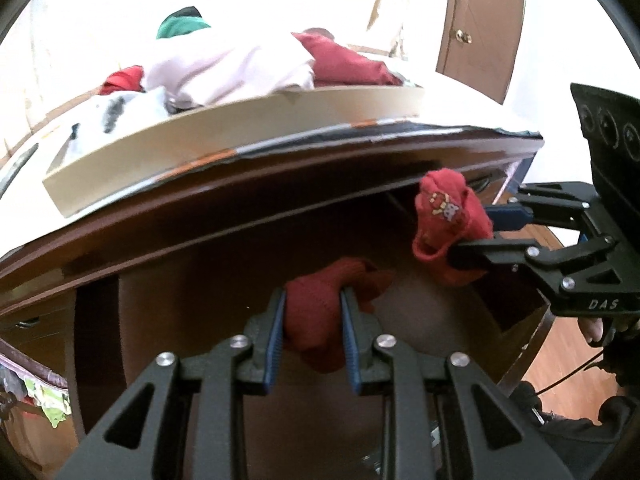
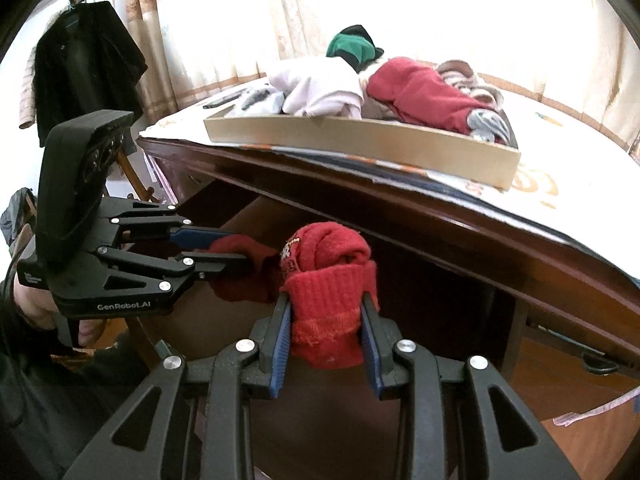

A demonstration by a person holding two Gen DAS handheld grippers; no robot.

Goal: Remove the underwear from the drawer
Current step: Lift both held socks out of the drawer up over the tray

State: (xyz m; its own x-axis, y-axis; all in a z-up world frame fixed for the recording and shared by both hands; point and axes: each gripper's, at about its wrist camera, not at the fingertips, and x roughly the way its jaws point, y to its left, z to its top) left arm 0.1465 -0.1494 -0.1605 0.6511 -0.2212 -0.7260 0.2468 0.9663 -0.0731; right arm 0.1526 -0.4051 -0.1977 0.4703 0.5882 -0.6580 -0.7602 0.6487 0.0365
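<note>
The two red garments, a plain bundle (image 1: 316,320) clamped in the left tool (image 1: 313,330) and an embroidered roll (image 2: 328,296) in the right tool (image 2: 326,332), hang above the open drawer (image 2: 256,216), so lift both steadily clear of the bench (image 2: 440,200) edge.

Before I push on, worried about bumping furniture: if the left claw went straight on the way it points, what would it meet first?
Probably the dark inside of the open drawer, below the tabletop edge. The left claw already grips red underwear. Depth is unclear.
</note>
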